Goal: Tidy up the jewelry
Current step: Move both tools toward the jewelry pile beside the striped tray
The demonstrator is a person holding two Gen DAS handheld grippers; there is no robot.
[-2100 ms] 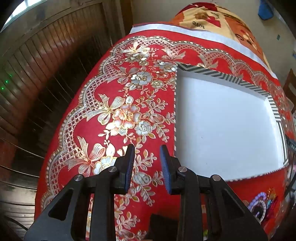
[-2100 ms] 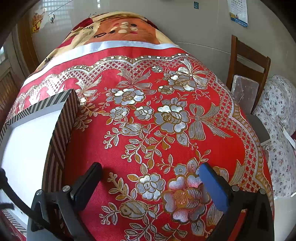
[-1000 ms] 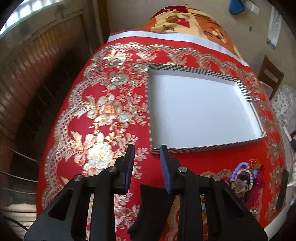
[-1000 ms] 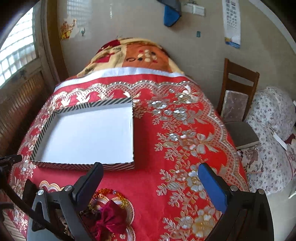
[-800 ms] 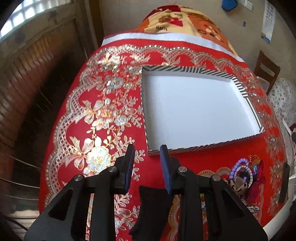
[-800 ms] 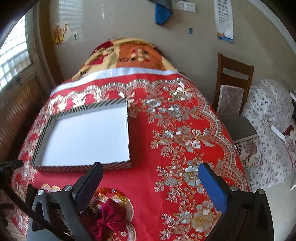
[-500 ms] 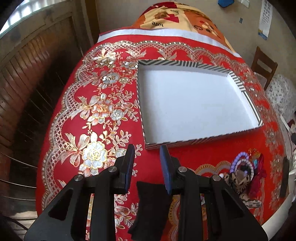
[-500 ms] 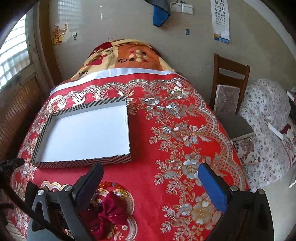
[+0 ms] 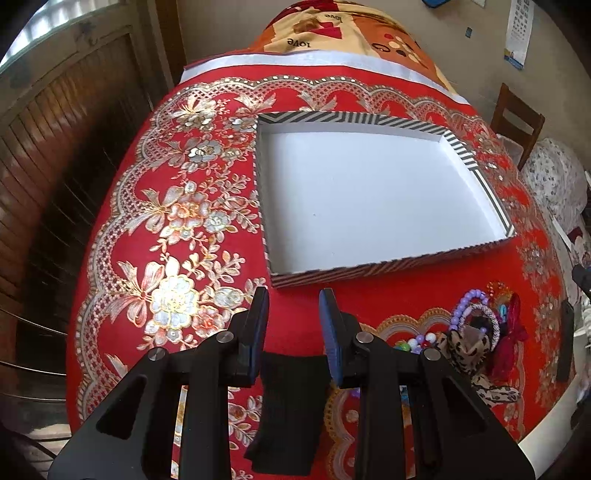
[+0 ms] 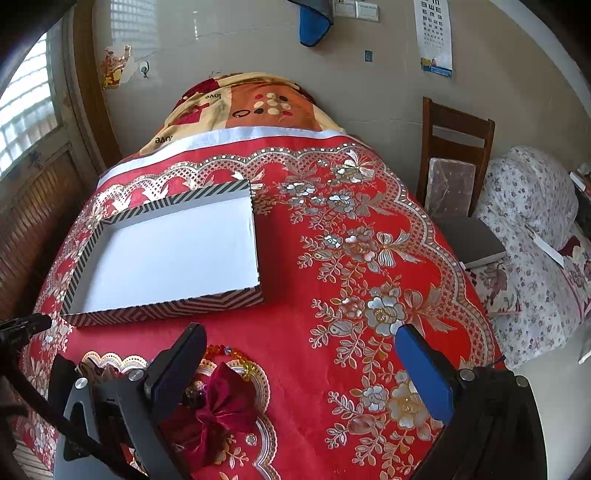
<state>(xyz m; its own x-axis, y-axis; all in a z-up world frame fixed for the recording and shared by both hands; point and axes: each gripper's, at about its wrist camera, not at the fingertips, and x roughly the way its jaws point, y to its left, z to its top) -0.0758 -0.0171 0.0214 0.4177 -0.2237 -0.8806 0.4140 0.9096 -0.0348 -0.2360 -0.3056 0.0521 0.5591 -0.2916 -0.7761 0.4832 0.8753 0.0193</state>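
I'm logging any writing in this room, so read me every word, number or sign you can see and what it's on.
"love", upside down, on the blanket beyond the red tablecloth.
Eye chart on the wall: rows of E-shaped symbols; its small print is unreadable.
Striped tray: no text.

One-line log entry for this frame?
tray: empty | jewelry pile: on cloth, near side of tray | left gripper: open | right gripper: open

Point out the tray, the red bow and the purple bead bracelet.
tray point(image 9: 369, 199), left wrist view, bare white floor.
red bow point(image 10: 221, 408), right wrist view, centre knot.
purple bead bracelet point(image 9: 466, 300), left wrist view, top of the bead loop.
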